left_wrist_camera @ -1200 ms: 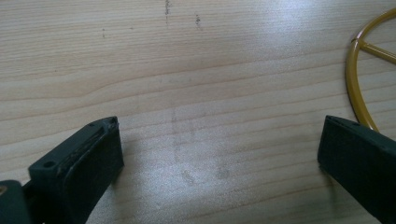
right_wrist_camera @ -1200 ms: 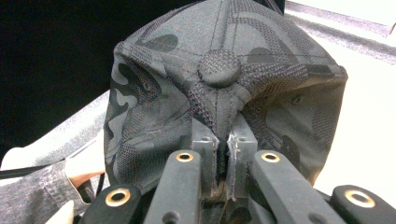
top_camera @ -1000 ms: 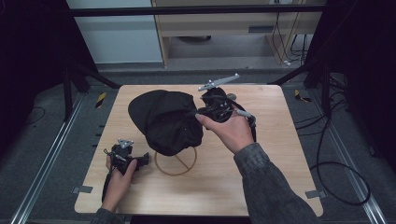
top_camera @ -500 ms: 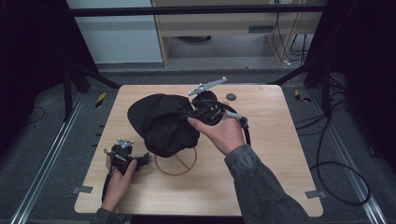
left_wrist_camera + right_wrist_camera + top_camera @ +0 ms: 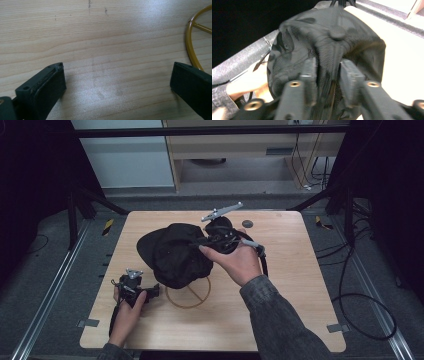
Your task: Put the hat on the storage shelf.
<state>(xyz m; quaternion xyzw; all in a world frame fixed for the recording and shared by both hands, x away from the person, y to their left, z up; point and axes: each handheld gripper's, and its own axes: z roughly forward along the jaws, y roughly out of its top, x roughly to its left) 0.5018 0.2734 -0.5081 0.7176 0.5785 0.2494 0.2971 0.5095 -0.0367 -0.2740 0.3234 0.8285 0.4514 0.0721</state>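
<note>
The black cap [image 5: 175,255] sits mid-surface, its near edge over the yellow ring [image 5: 189,292]. My right gripper [image 5: 212,239] pinches a fold of its crown, probably to lift it, while my left gripper [image 5: 134,289] rests wide open on the bare surface [image 5: 300,285], waiting.

The cap [image 5: 175,254] is black all over, its mesh cloth showing a faint darker camouflage mottling in the right gripper view, with a black button on its crown. The surface [image 5: 295,270] is pale blond wood with fine straight grain and a few dark specks. A yellow ring with spokes [image 5: 189,292] lies on it. Both grippers' jaws are black. The sleeve [image 5: 280,320] is mottled grey.
</note>
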